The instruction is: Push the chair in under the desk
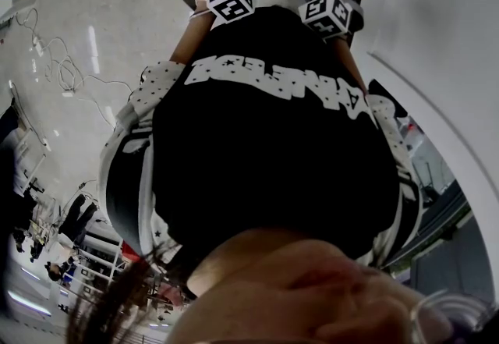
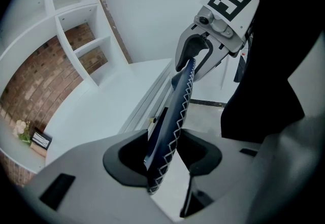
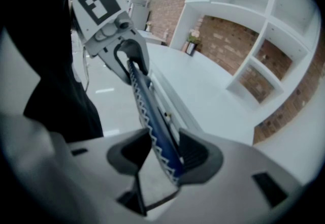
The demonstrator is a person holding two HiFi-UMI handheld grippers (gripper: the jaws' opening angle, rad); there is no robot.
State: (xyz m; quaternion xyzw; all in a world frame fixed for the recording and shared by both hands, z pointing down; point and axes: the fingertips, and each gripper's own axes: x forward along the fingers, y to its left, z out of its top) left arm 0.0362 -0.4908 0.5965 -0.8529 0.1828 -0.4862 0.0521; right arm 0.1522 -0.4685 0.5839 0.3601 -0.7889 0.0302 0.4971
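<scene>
Both arms reach fwd and down from the person's black shirt (image 1: 273, 155), forearms near parallel, marker cubes side by side at the far end in the head view.

L gripper (image 2: 165, 159): jaws part-spread astride the top edge of the blue chair back (image 2: 175, 116), which has white zigzag stitching. The edge passes between the pads, w/ a gap at the right pad.

R gripper (image 3: 165, 156): same edge, further along. The jaws are apart; the edge lies against the right pad, w/ floor showing at the other.

The chair back runs along the white desk (image 2: 101, 111), just beside its front edge. Seat not in view, so how far under it sits is unclear.

Shelves (image 2: 76, 20) and a brick wall (image 2: 35, 81) are behind the desk.
</scene>
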